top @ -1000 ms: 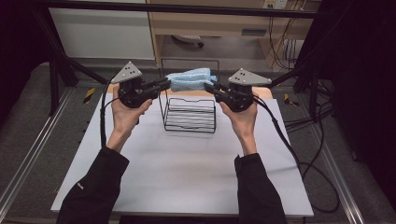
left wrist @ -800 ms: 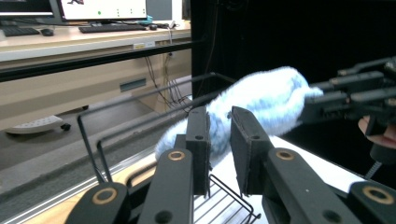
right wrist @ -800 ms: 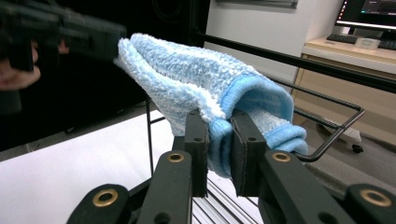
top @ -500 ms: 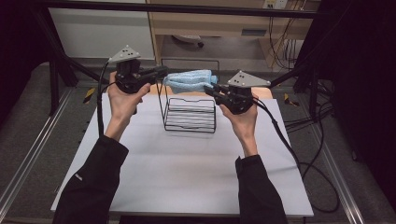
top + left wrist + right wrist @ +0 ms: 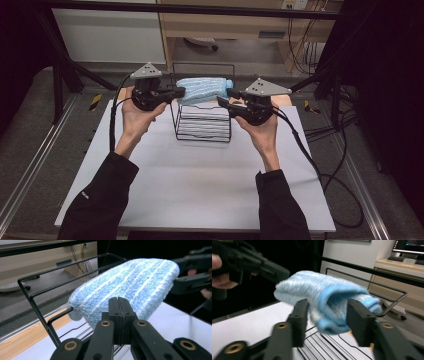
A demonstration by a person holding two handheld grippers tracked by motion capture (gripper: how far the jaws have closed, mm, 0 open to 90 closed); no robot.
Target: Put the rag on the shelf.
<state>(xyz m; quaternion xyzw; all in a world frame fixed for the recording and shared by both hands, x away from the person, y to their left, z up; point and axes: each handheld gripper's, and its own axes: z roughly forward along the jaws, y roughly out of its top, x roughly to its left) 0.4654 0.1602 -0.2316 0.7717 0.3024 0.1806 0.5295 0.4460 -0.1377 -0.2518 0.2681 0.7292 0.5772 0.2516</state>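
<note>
Towel [image 5: 202, 90] lies atop the wire rack [image 5: 202, 122]; rack stands on table [image 5: 200, 180].

i count one blue cloth [image 5: 202, 90], folded and striped with white, lying across the top of one black wire rack [image 5: 202, 127]. i count one white worktop [image 5: 200, 185] beneath the rack. i count two claws: the left claw [image 5: 176, 93] and the right claw [image 5: 223, 103], one in each of two hands, the left hand [image 5: 134, 116] and the right hand [image 5: 260, 131]. each claw carries one grey three-cornered plate, two in all. two dark sleeves enter from the bottom edge. on the floor behind, i count one white wheeled base [image 5: 200, 44].
</note>
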